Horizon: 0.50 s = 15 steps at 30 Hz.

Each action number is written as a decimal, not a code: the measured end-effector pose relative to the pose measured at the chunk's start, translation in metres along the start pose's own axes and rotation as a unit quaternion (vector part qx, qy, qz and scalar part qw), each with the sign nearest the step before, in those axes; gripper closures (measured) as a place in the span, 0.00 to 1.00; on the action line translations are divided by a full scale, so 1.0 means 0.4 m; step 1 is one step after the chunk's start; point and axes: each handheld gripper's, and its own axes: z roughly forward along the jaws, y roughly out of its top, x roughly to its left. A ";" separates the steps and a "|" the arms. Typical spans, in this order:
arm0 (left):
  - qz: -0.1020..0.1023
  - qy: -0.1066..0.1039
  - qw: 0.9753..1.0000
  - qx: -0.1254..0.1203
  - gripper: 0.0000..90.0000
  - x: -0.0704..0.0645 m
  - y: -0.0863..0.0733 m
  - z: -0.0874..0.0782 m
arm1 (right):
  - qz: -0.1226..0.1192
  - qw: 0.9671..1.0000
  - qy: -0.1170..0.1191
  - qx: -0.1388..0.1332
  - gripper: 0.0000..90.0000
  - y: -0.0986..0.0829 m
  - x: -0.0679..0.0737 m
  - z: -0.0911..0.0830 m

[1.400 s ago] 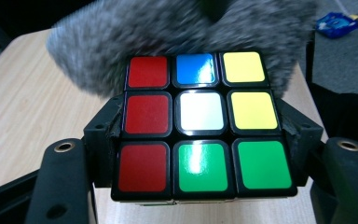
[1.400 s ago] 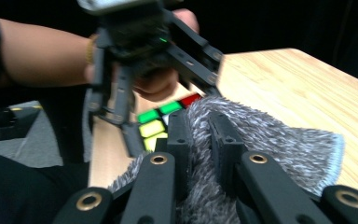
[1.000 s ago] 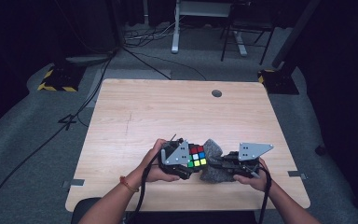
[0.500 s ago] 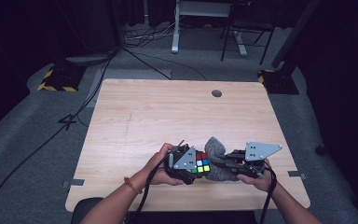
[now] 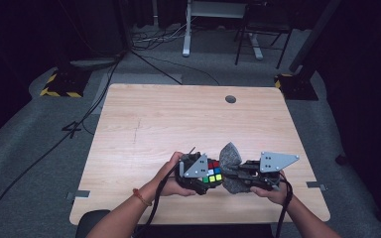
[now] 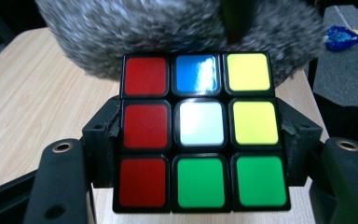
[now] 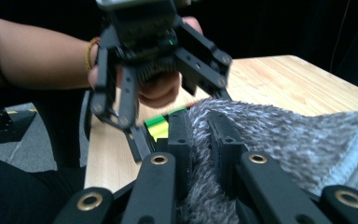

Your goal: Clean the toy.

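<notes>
My left gripper (image 5: 203, 174) is shut on a Rubik's cube (image 5: 212, 174), its jaws pressing the cube's two sides. In the left gripper view the cube (image 6: 200, 133) shows a red column, a white centre, yellow and green squares. A grey fuzzy cloth (image 5: 230, 161) is pinched in my right gripper (image 5: 235, 174) and pressed against the cube's far side. In the right gripper view the cloth (image 7: 279, 140) bunches between the jaws, with a green edge of the cube (image 7: 158, 127) just past them and the left gripper (image 7: 154, 70) behind.
The wooden table (image 5: 178, 124) has a round cable hole (image 5: 230, 99) near its far edge. Both hands work close to the front edge. Beyond the table lie cables, a desk leg (image 5: 186, 29) and black-yellow striped bases (image 5: 59, 87) on grey floor.
Both grippers have drifted a little to the right and nearer the front edge, still holding cube and cloth together.
</notes>
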 end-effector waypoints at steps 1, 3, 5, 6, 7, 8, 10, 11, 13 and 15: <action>0.000 0.000 1.000 0.000 0.37 0.000 0.000 0.000 | 0.000 1.000 0.000 0.000 0.90 0.000 0.000 0.000; -0.001 -0.002 1.000 0.007 0.37 -0.001 -0.001 0.010 | -0.005 1.000 0.004 -0.003 0.90 0.007 0.007 0.008; 0.002 -0.004 1.000 0.018 0.37 -0.003 -0.002 0.022 | -0.007 1.000 0.006 -0.001 0.90 0.009 0.009 0.011; 0.001 -0.006 1.000 0.024 0.37 -0.005 -0.002 0.028 | -0.007 1.000 0.010 -0.002 0.90 0.010 0.011 0.014; 0.003 -0.006 1.000 0.029 0.37 -0.009 -0.002 0.035 | -0.006 1.000 0.013 -0.003 0.90 0.010 0.012 0.016; 0.008 -0.010 0.999 0.040 0.37 -0.012 -0.003 0.045 | -0.006 1.000 0.016 0.000 0.90 0.011 0.016 0.021; 0.012 -0.008 0.999 0.051 0.37 -0.015 -0.003 0.055 | -0.008 1.000 0.017 0.000 0.90 0.015 0.020 0.025; 0.012 -0.008 0.999 0.051 0.37 -0.015 -0.003 0.055 | -0.008 1.000 0.017 0.000 0.90 0.015 0.020 0.025; 0.010 -0.009 0.999 0.050 0.37 -0.012 -0.004 0.054 | -0.022 1.000 0.002 0.015 0.90 0.017 0.022 0.027; 0.013 -0.003 0.999 0.049 0.37 -0.010 -0.003 0.046 | -0.021 0.999 -0.014 0.020 0.90 0.011 0.013 0.022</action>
